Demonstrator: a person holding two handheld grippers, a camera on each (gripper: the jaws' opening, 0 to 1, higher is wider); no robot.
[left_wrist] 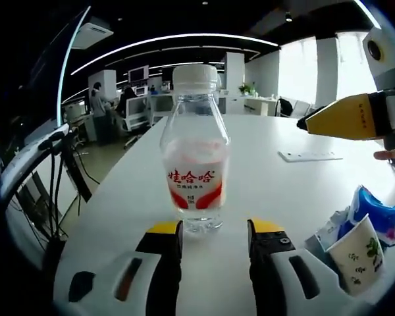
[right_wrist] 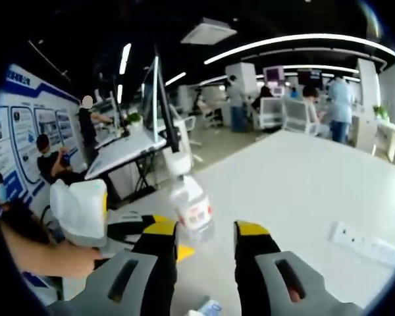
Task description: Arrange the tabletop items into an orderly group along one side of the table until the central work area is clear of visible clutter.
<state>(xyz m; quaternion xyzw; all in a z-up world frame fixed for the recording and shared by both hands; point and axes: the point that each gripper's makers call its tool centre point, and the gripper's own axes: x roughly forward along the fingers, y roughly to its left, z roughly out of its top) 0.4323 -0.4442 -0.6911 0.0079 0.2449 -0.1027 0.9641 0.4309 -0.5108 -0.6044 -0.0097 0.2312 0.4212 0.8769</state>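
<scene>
A clear plastic bottle (left_wrist: 195, 151) with a white cap and a red label stands upright on the white table (left_wrist: 263, 191). My left gripper (left_wrist: 215, 230) is open, and the bottle's base sits just ahead of its yellow tips, nearer the left jaw. My right gripper (left_wrist: 345, 118) reaches in from the right, well clear of the bottle. In the right gripper view the bottle (right_wrist: 189, 204) lies beyond my open right gripper (right_wrist: 206, 232), with nothing between the jaws. The left gripper's white body (right_wrist: 85, 210) is beside the bottle.
A printed paper cup (left_wrist: 359, 260) and a blue packet (left_wrist: 378, 214) lie at the near right. A white power strip (left_wrist: 309, 156) rests further out on the table. The table edge drops off to the left, where cables and desks stand. People sit at desks behind.
</scene>
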